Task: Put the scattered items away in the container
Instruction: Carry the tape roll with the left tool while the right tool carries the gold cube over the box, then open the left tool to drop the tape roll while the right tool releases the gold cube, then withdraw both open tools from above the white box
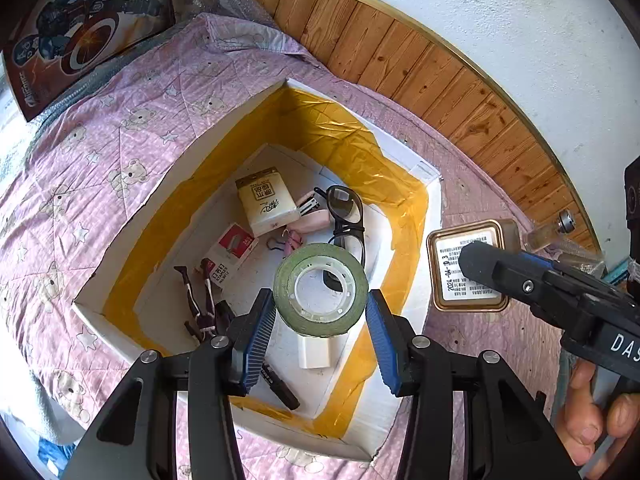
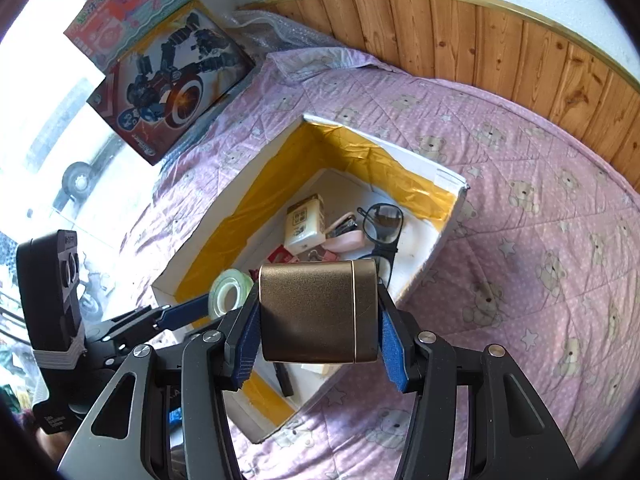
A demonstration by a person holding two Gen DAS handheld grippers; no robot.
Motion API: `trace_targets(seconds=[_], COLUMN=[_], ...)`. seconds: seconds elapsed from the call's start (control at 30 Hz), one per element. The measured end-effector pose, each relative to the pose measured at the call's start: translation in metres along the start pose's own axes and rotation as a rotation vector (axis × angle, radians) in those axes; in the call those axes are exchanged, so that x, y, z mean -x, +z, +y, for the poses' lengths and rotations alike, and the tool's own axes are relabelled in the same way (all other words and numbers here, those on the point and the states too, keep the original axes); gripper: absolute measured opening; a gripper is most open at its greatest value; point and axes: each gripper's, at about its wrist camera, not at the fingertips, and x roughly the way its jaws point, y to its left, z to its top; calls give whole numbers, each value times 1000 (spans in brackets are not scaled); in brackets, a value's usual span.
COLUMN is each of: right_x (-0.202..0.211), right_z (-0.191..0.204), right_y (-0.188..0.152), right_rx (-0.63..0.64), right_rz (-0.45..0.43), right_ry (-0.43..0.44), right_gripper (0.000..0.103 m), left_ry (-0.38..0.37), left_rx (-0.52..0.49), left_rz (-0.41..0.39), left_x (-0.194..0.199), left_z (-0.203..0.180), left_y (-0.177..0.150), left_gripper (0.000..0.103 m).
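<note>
A white box [image 1: 120, 236] with yellow-taped inner walls sits on the pink quilt. Inside lie a beige carton [image 1: 266, 200], dark glasses [image 1: 346, 208], a pink stapler [image 1: 314, 218], a red-white staples pack [image 1: 232, 250], a black marker [image 1: 282, 390] and a white block [image 1: 316, 352]. My left gripper [image 1: 320, 300] is over the box, shut on a green tape roll [image 1: 340, 264] at its pad tips. My right gripper [image 2: 316, 300] is shut on a bronze case [image 2: 312, 312] above the box's near right edge; its labelled underside [image 1: 466, 266] shows in the left wrist view.
Two toy cartons [image 2: 172, 84] lean at the back left beside bubble wrap [image 2: 276, 28]. A wood-panelled wall [image 2: 500, 36] borders the bed. Bare quilt [image 2: 540, 240] spreads right of the box. A hand [image 1: 592, 420] grips the right tool; a clear capped bottle [image 1: 560, 224] lies beyond it.
</note>
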Motion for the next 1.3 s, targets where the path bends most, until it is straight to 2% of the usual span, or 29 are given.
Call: trace_targets(seconds=[0.43,0.53,0.63,0.7,0.73,0.87,1.1,1.3], right_x=[-66,-83,-100,-116,-121,-129,-117,-93], right_z=[4,8,9,5,1,-10,-18,-15], right_y=[65,83,100,106,107,102,81,50], right_rx=[30,40,55,45,34,14,-25,23], right_rz=[42,27,-25,-5,2,16,48,66], right_ry=[-5,-12,-20,-36,-38,-38,-5,-29], right_gripper=[55,55,57,57,57,57,57,57], left_ry=[-36,-54,-66,-65,-68,-106,-78,-53], left_rx=[39,42,45,58,66,111,94,84], left_rz=[55,63,71,71,69,62,46,51], left_x=[-44,-52,-60,-65,-66,-65,-57,-45], left_z=[16,18,21,26,29,40,40,36], left_y=[15,17,19,20,20,19,17,8], left_gripper=[48,48,49,54,57,59,61,61])
